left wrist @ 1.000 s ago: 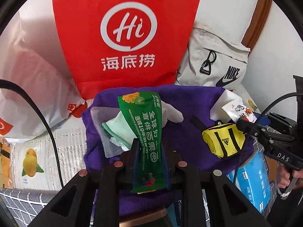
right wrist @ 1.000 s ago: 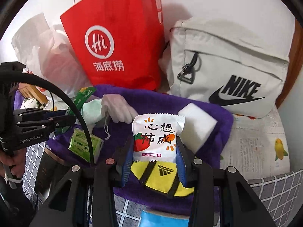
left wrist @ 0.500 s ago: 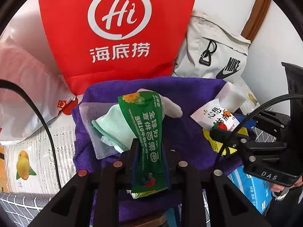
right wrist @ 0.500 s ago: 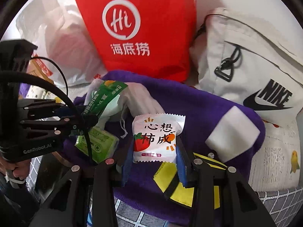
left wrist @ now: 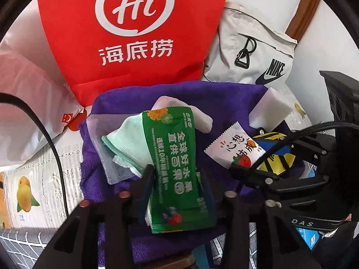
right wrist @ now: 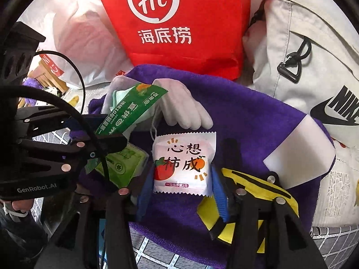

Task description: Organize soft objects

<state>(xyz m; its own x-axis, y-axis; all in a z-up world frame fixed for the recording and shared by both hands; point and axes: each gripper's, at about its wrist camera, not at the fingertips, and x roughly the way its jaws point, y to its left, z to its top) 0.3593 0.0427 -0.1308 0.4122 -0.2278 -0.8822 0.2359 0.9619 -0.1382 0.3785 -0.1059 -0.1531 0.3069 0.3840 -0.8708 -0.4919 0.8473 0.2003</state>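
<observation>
My left gripper (left wrist: 177, 170) points down over the purple towel (left wrist: 224, 103). Its jaws are opening, and the green sachet (left wrist: 172, 157) lies loosely between them, over a mint cloth in a clear bag (left wrist: 125, 139). My right gripper (right wrist: 182, 170) is just to the right. Its jaws are opening too, but the pads still touch the sides of the white persimmon-print packet (right wrist: 184, 159). A white glove (right wrist: 184, 109) lies just beyond that packet. A yellow Adidas pouch (right wrist: 258, 186) sits under the right finger, and a green tissue pack (right wrist: 121, 163) lies at the left.
A red "Hi" bag (left wrist: 134, 33) and a grey Nike bag (right wrist: 314, 56) stand behind the towel. A white plastic bag (left wrist: 27, 89) is at the left. A white sponge block (right wrist: 298, 157) rests on the towel's right edge, and a blue box (left wrist: 307, 237) sits at the front.
The right gripper carried the white packet left, off the yellow pouch and toward the towel's middle. The left gripper sank a little. Both sets of jaws have spread, the left much more.
</observation>
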